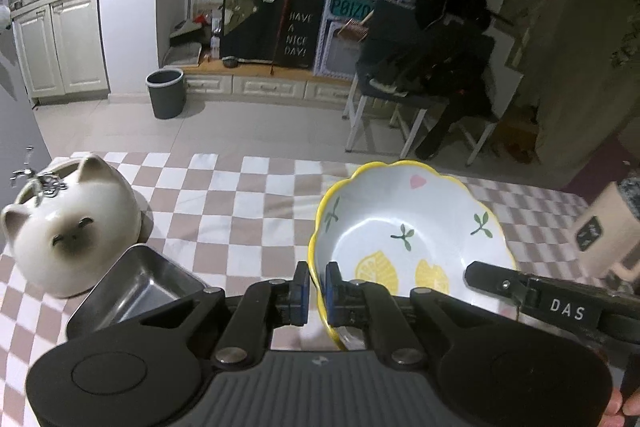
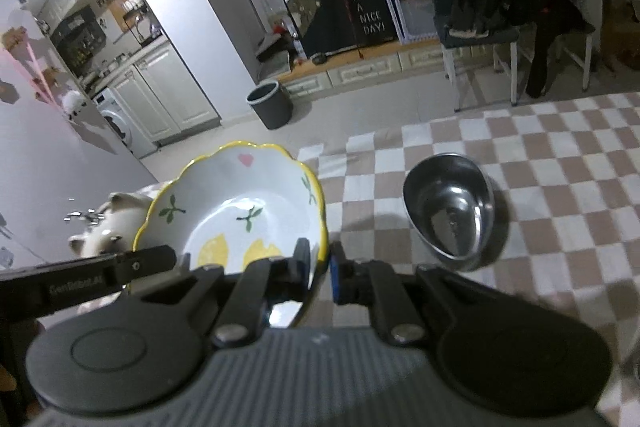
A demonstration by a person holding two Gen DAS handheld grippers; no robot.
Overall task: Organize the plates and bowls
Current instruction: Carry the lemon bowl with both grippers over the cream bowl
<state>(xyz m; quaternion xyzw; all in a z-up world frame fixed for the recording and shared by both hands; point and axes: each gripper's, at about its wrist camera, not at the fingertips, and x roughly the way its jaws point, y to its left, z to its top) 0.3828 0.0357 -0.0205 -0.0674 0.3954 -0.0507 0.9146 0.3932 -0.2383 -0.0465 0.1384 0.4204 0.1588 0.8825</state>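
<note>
Showing only rightward, steel bowl [image 2: 450, 213]; leftward, steel tray [image 1: 138, 289]

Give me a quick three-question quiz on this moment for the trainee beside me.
1. True or false: both grippers grip the lemon bowl by its rim.
2. Which metal item lies beside the cat jar: A) the round steel bowl, B) the rectangular steel tray, C) a fork?
3. What pattern covers the tablecloth?

Key: 1. True: the left gripper and the right gripper each have jaws clamped on the rim. 2. B. 3. Checks.
</note>
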